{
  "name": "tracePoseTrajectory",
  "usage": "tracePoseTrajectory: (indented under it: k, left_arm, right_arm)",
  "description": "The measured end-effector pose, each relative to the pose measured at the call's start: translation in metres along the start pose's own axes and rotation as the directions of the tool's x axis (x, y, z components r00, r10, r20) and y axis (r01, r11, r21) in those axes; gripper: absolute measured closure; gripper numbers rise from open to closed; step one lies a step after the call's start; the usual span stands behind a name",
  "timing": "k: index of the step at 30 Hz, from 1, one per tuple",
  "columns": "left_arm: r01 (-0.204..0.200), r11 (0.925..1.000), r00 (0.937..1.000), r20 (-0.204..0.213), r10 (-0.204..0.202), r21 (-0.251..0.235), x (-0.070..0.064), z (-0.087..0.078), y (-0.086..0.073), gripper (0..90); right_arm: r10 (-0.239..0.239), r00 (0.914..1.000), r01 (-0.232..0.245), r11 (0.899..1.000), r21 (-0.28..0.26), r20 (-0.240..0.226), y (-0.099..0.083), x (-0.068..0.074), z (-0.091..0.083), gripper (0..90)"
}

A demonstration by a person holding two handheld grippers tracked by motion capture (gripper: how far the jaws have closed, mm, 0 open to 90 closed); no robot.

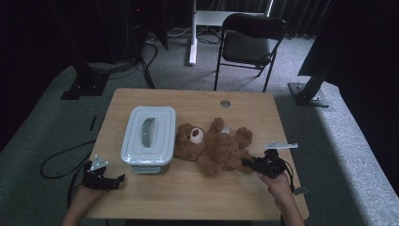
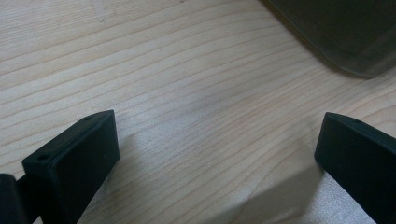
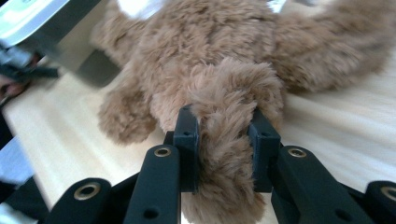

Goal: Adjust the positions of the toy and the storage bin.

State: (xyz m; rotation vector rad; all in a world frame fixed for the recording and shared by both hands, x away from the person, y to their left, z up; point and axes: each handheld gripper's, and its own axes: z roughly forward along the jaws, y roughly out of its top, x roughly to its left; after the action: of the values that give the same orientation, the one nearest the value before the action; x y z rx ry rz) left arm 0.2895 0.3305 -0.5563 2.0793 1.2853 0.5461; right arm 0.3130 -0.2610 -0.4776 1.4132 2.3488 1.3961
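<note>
Right gripper clamped on the teddy bear's leg; left gripper idle.

I had the right gripper [image 1: 248, 163] closed on one leg of the brown plush teddy bear [image 1: 216, 146], the fur pinched between both black jaws in the right gripper view. The bear lay on its back at the middle of the light wooden table [image 1: 197, 193], its head just beside the pale grey lidded plastic box [image 1: 148, 135]. My left gripper [image 1: 113, 180] sat at the table's near left edge, jaws spread wide, holding nothing.
</note>
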Motion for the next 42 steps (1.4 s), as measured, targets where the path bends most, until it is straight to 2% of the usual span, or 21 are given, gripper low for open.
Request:
tracePoseTrajectory:
  k: [5,6,7,9,10,14,15,16,19,20,22,24,26,28,30,31,32,33,36,39,42]
  left_arm:
    - [0.0,1.0,1.0,0.0,0.0,0.0,0.0,0.0,0.0,0.5]
    - [0.001,1.0,1.0,0.0,-0.001,-0.001,0.0,0.0,0.0,0.5]
    - [0.001,1.0,1.0,0.0,-0.001,-0.001,0.0,0.0,0.0,0.5]
    - [0.001,1.0,1.0,0.0,-0.001,-0.001,0.0,0.0,0.0,0.5]
    - [0.002,1.0,1.0,0.0,-0.002,-0.001,0.0,0.0,0.0,0.5]
    - [0.0,1.0,1.0,0.0,0.0,0.0,0.0,0.0,0.0,0.5]
    - [0.0,1.0,1.0,0.0,0.0,0.0,0.0,0.0,0.0,0.5]
    - [0.0,1.0,1.0,0.0,0.0,0.0,0.0,0.0,0.0,0.5]
    - [0.0,1.0,1.0,0.0,0.0,0.0,0.0,0.0,0.0,0.5]
    - [0.0,1.0,1.0,0.0,0.0,0.0,0.0,0.0,0.0,0.5]
    - [0.0,1.0,1.0,0.0,0.0,0.0,0.0,0.0,0.0,0.5]
    - [0.0,1.0,1.0,0.0,0.0,0.0,0.0,0.0,0.0,0.5]
    - [0.0,1.0,1.0,0.0,0.0,0.0,0.0,0.0,0.0,0.5]
    - [0.0,1.0,1.0,0.0,0.0,0.0,0.0,0.0,0.0,0.5]
    - [0.0,1.0,1.0,0.0,0.0,0.0,0.0,0.0,0.0,0.5]
    - [0.0,1.0,1.0,0.0,0.0,0.0,0.0,0.0,0.0,0.5]
    - [0.0,1.0,1.0,0.0,0.0,0.0,0.0,0.0,0.0,0.5]
    - [0.0,1.0,1.0,0.0,0.0,0.0,0.0,0.0,0.0,0.5]
    - [0.0,1.0,1.0,0.0,0.0,0.0,0.0,0.0,0.0,0.5]
    - [0.0,1.0,1.0,0.0,0.0,0.0,0.0,0.0,0.0,0.5]
    - [0.0,1.0,1.0,0.0,0.0,0.0,0.0,0.0,0.0,0.5]
  right_arm:
    - [-0.015,0.9975,0.016,1.0,0.02,-0.069,-0.002,0.012,0.002,70.4]
    - [-0.037,0.996,0.04,0.999,0.036,-0.081,-0.002,0.016,0.004,70.4]
    - [-0.037,0.996,0.04,0.999,0.036,-0.081,-0.002,0.016,0.004,70.4]
    - [-0.07,0.9929,0.076,0.995,0.065,-0.096,-0.003,0.021,0.007,69.1]
    - [-0.07,0.9937,0.075,0.995,0.065,-0.087,-0.003,0.021,0.008,68.0]
    - [-0.046,0.9967,0.049,0.998,0.042,-0.067,-0.001,0.014,0.005,63.4]
    - [-0.038,0.9983,0.04,0.999,0.026,-0.043,0.003,0.008,0.004,52.3]
    - [-0.034,0.9987,0.035,0.999,0.021,-0.037,0.006,0.005,0.003,47.4]
    - [-0.02,0.9994,0.02,1.0,-0.002,-0.028,0.018,-0.003,0.0,38.8]
    - [-0.017,0.9996,0.017,1.0,-0.009,-0.023,0.023,-0.005,0.0,38.5]
    - [-0.016,0.9996,0.016,1.0,-0.01,-0.024,0.033,-0.008,0.002,32.7]
    - [-0.006,0.9995,0.006,1.0,-0.017,-0.031,0.043,-0.011,0.004,30.9]
    - [0.021,0.9976,-0.023,0.999,-0.022,-0.066,0.053,-0.014,0.009,30.3]
    - [-0.019,0.9952,0.018,1.0,-0.01,-0.096,0.06,-0.012,0.017,30.9]
    - [-0.064,0.9907,0.066,0.998,0.009,-0.12,0.067,-0.008,0.026,27.2]
    - [-0.064,0.9907,0.066,0.998,0.009,-0.12,0.067,-0.008,0.026,27.2]
    - [-0.084,0.9879,0.086,0.996,0.011,-0.13,0.069,-0.005,0.03,28.4]
    - [-0.12,0.98,0.127,0.991,0.032,-0.159,0.073,-0.002,0.04,28.6]
    - [-0.15,0.9741,0.163,0.985,0.063,-0.169,0.078,0.002,0.056,28.5]
    - [-0.187,0.9725,0.202,0.975,0.097,-0.138,0.08,0.004,0.07,22.7]
    - [-0.197,0.9774,0.206,0.968,0.141,-0.077,0.078,0.003,0.083,14.0]
